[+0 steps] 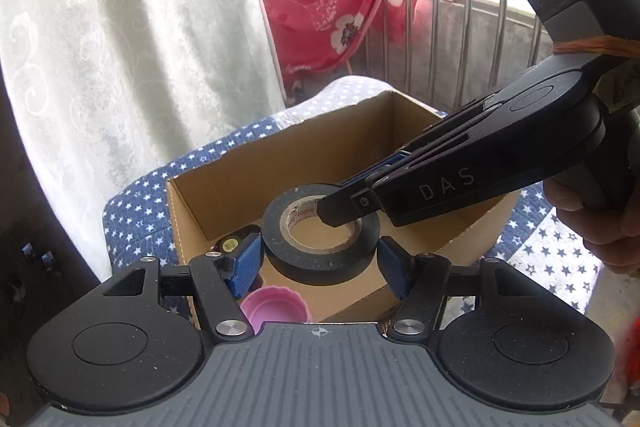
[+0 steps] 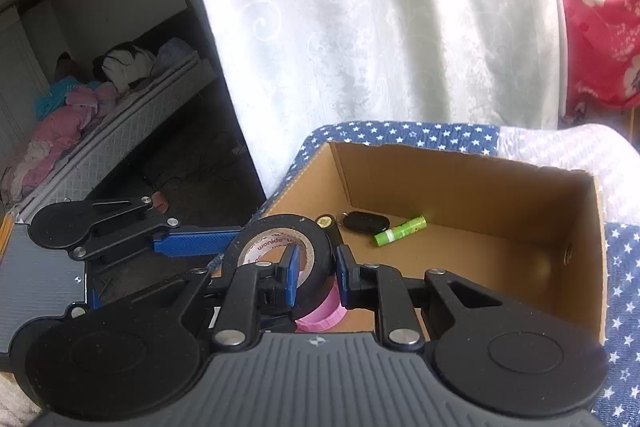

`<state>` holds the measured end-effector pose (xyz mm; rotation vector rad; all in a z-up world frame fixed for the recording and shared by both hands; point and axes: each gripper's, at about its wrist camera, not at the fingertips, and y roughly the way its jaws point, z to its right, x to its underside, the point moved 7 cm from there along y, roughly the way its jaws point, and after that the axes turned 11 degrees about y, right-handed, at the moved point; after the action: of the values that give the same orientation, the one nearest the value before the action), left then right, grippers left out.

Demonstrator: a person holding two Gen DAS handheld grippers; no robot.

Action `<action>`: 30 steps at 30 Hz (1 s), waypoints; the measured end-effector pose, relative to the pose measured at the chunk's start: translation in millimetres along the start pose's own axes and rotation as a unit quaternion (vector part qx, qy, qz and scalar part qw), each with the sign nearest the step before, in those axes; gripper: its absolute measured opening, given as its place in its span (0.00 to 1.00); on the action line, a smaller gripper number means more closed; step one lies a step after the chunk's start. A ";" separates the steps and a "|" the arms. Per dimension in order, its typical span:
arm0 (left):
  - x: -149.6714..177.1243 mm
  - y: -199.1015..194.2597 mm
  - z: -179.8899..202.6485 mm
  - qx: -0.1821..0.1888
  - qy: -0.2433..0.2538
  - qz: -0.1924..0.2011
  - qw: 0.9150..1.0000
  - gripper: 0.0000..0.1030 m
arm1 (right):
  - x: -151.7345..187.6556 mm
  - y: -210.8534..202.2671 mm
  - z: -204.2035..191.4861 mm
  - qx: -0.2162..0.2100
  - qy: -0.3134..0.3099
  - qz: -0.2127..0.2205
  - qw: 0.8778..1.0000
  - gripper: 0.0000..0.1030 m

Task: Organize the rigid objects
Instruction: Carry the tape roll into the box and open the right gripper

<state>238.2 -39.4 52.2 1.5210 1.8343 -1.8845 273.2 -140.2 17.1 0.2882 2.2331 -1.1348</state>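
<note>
A black tape roll [image 1: 320, 233] hangs over the open cardboard box [image 1: 248, 163]. My right gripper [image 1: 340, 211] comes in from the right and is shut on the roll's wall, one finger inside the core. In the right wrist view the roll [image 2: 280, 251] sits between the blue pads of the right gripper [image 2: 316, 275]. My left gripper [image 1: 316, 267] is open, its pads on either side of the roll, not touching; it also shows in the right wrist view [image 2: 192, 243]. A pink cap [image 1: 276, 307] lies in the box below the roll.
The box [image 2: 592, 251] stands on a blue star-print cloth [image 2: 624, 307]. Inside lie a green tube [image 2: 400, 230], a black key fob [image 2: 366, 221] and a small black item with a yellow label [image 1: 230, 243]. White curtain [image 1: 120, 47] and metal railing [image 1: 460, 27] stand behind.
</note>
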 end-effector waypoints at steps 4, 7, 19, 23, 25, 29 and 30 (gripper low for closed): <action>-0.4 43.5 -7.7 0.030 -0.013 -0.066 0.997 0.60 | -14.8 44.9 31.3 0.005 0.042 -0.067 0.997 0.20; 0.3 67.8 -13.2 0.045 -0.022 -0.098 0.994 0.60 | -18.7 69.9 47.7 0.011 0.060 -0.101 0.993 0.20; -4.7 72.6 -37.6 0.016 -0.019 -0.100 0.995 0.60 | -25.1 138.8 87.4 0.037 0.089 -0.173 0.980 0.18; -6.9 65.6 -42.9 0.012 -0.029 -0.089 0.996 0.60 | -24.5 145.8 87.6 0.033 0.093 -0.179 0.979 0.18; -7.4 61.3 -44.6 0.011 -0.034 -0.084 0.996 0.60 | -23.9 144.1 86.5 0.030 0.095 -0.178 0.979 0.18; -8.4 46.1 -42.2 0.008 -0.037 -0.067 0.997 0.60 | -22.6 139.1 85.4 0.033 0.095 -0.176 0.979 0.18; -8.4 42.6 -41.4 0.007 -0.038 -0.064 0.997 0.60 | -22.1 137.6 85.4 0.035 0.093 -0.175 0.979 0.18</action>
<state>293.9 -22.2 37.8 1.3444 1.9318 -1.9856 388.0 -122.1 -98.0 0.0278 2.4789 -1.4227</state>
